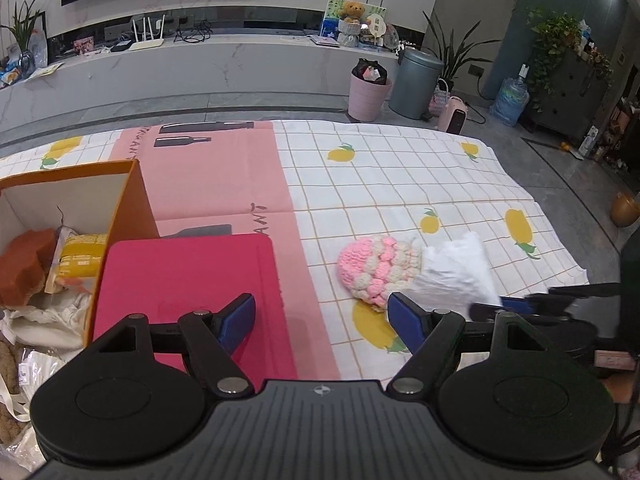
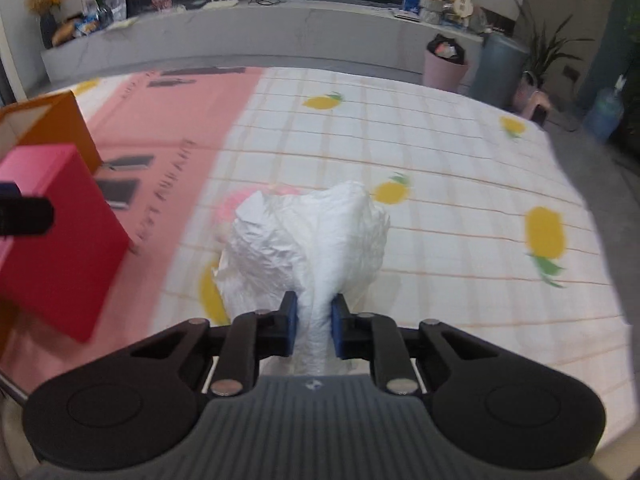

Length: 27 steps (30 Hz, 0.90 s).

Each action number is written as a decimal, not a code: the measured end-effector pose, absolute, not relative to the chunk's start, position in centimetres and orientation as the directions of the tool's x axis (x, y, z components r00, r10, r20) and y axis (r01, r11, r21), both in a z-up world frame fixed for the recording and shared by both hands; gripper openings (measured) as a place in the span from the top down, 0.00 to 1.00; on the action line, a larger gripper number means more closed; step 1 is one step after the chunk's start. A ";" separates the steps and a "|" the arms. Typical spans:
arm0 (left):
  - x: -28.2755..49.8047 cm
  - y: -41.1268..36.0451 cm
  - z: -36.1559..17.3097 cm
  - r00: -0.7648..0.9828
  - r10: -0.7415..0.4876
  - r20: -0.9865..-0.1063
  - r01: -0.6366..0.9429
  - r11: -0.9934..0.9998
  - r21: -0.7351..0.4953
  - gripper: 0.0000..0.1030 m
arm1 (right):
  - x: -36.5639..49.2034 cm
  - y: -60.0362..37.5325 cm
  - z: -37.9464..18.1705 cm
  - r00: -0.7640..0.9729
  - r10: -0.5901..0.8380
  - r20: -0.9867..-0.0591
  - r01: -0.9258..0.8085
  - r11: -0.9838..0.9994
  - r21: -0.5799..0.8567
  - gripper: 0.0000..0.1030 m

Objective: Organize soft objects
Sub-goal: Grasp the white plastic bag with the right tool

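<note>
On the pineapple-print cloth (image 1: 400, 184), right gripper (image 2: 313, 326) pinches the crumpled white cloth (image 2: 312, 236); left gripper (image 1: 322, 316) spread; pink knitted hat (image 1: 376, 270) at one o'clock, orange cardboard box (image 1: 132, 200) part-filled.

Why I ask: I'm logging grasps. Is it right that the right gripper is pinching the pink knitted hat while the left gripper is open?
Not quite: the right gripper is pinching the white crumpled bag, as the right wrist view shows. The pink knitted hat lies ungrasped on the cloth. The left gripper is open.
</note>
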State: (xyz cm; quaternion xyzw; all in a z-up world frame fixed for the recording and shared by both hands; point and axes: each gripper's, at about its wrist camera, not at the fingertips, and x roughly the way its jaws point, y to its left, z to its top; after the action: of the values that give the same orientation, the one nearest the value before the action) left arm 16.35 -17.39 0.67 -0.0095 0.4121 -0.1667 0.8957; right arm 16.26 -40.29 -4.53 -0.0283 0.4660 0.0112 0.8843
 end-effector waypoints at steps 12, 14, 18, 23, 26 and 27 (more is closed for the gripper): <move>15.1 -19.7 0.4 0.618 -0.270 -0.739 0.334 0.940 -0.064 0.14 | 16.9 -41.5 -6.9 0.491 -0.018 -0.871 -0.090 0.993 -0.071 0.10; 14.7 -19.8 0.5 0.631 -0.264 -0.729 0.342 0.939 -0.044 0.14 | 16.7 -41.2 -6.1 0.512 -0.005 -0.859 -0.107 0.992 -0.070 0.06; 14.8 -20.4 0.2 0.613 -0.282 -0.738 0.357 0.932 -0.060 0.14 | 17.4 -40.8 -6.8 0.488 -0.024 -0.872 -0.098 0.992 -0.082 0.03; 15.6 -22.7 0.2 0.580 -0.317 -0.751 0.398 0.914 -0.078 0.14 | 19.2 -42.2 -8.5 0.429 -0.077 -0.900 0.019 0.997 -0.076 0.03; 16.2 -24.5 0.1 0.582 -0.320 -0.748 0.424 0.904 -0.058 0.14 | 19.6 -42.6 -9.2 0.405 -0.072 -0.911 0.053 0.997 -0.056 0.03; 16.5 -25.1 -0.1 0.587 -0.313 -0.747 0.429 0.903 -0.042 0.14 | 19.8 -42.6 -9.4 0.395 -0.093 -0.914 0.060 0.995 -0.075 0.03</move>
State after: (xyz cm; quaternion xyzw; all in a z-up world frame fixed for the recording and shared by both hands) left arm 16.53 -25.07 -0.13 0.0714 0.4039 -0.2089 0.8878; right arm 19.80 -42.62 -9.45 -0.0147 0.5482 -0.0458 0.8350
